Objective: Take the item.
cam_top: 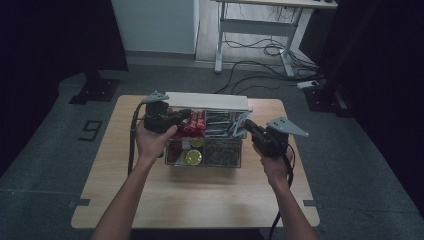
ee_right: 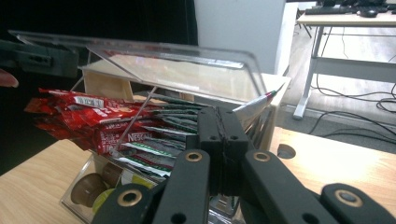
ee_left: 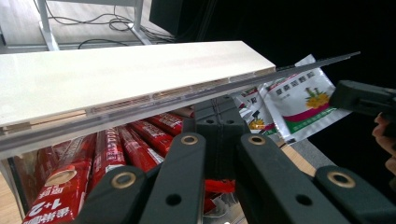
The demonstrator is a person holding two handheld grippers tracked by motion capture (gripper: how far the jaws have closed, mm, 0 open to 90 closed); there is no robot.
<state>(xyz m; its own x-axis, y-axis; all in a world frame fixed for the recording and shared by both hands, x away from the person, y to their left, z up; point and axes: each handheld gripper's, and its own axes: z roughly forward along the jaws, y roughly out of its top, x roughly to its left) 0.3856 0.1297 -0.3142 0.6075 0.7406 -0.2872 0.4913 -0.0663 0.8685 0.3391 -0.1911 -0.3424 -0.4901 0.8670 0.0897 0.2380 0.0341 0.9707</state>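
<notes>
A clear plastic organiser box (cam_top: 204, 161) stands at the back middle of the wooden table (cam_top: 200, 195), its lid (cam_top: 207, 101) raised. Inside are red sachets (cam_top: 195, 122) (ee_left: 107, 154) (ee_right: 93, 116), dark green sachets (cam_top: 217, 122) (ee_right: 173, 140), white sachets with a flower print (ee_left: 299, 102) and round pods (cam_top: 192, 156) (ee_right: 88, 189). My left gripper (cam_top: 186, 115) (ee_left: 217, 114) is shut over the box's left side, tips just under the lid's edge; I cannot tell whether they touch it. My right gripper (cam_top: 247, 125) (ee_right: 219, 121) is shut with nothing in it, at the box's right end.
Bare tabletop lies in front of the box and to both sides. Beyond the table stand a white desk (cam_top: 260, 30) with cables (cam_top: 260, 50) on the floor and a white cabinet (cam_top: 155, 25). Dark curtains flank the scene.
</notes>
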